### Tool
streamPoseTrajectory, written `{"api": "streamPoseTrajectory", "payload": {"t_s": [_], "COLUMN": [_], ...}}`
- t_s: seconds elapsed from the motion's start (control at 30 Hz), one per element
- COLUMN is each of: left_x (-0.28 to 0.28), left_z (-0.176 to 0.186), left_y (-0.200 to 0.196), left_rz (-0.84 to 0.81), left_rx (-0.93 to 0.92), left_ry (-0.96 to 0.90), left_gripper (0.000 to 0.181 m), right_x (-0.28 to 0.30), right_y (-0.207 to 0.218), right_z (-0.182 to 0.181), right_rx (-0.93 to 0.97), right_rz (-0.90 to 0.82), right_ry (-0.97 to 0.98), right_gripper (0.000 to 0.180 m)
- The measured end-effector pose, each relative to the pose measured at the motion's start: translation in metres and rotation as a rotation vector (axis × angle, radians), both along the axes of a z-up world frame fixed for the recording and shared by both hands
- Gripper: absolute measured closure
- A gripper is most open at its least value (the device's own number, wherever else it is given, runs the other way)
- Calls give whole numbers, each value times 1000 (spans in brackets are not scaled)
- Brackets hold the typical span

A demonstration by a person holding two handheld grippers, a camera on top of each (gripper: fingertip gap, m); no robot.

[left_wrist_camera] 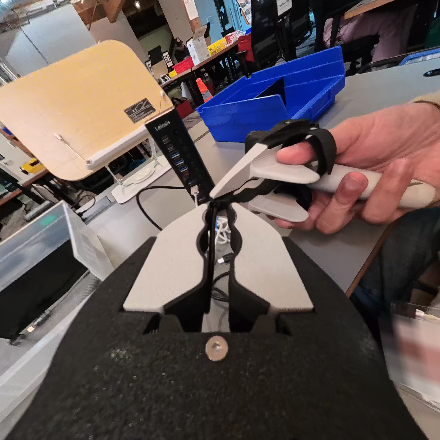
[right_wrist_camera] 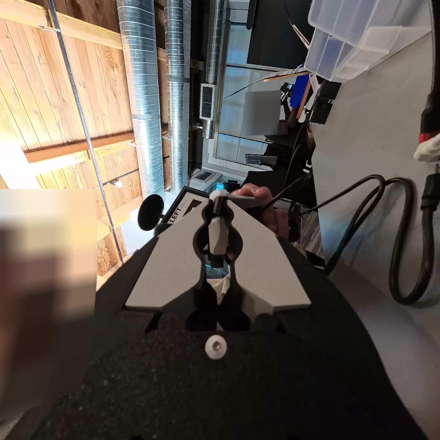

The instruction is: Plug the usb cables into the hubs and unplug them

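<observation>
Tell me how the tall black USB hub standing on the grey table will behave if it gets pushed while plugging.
The tall black USB hub stands narrow and upright, leaning in this view, so a sideways push would probably tip it. Its smooth casing on the grey table may slide. The white cable already plugged low down likely offers little restraint.

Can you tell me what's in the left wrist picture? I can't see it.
Two grippers meet on a thin black cable: the left gripper pinches it, and the right gripper touches there too. Behind stands a black USB hub with a white plug in it.
</observation>
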State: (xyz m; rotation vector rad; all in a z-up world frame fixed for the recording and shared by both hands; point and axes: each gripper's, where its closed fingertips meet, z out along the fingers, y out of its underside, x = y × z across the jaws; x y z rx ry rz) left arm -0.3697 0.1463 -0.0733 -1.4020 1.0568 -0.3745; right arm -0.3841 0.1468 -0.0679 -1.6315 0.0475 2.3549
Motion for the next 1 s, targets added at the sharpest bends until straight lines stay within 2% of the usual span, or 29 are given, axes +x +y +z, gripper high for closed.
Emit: {"api": "streamPoseTrajectory", "payload": {"t_s": [0.17,0.4,0.63,0.83,1.0], "left_x": [-3,-1,3,4,4], "left_z": [3,2,16,12,17], "left_y": [1,-2,-13,-15,-16], "left_rz": [-9,-15,-131,-116,-122], "left_rx": [-38,4,-108,-50,-32], "left_ry": [-39,-11,-188,-131,-153], "left_gripper": [169,169,159,165,165], "right_x": [6,11,12,8,8], "right_y": [4,4,-3,-10,-12], "right_z": [2,-2,7,10,14], "right_rx": [34,75,102,27,1], "right_rz": [-3,20,68,121,143], "right_ry": [-2,-48,11,87,133], "right_gripper": [171,174,175,175,175]}}
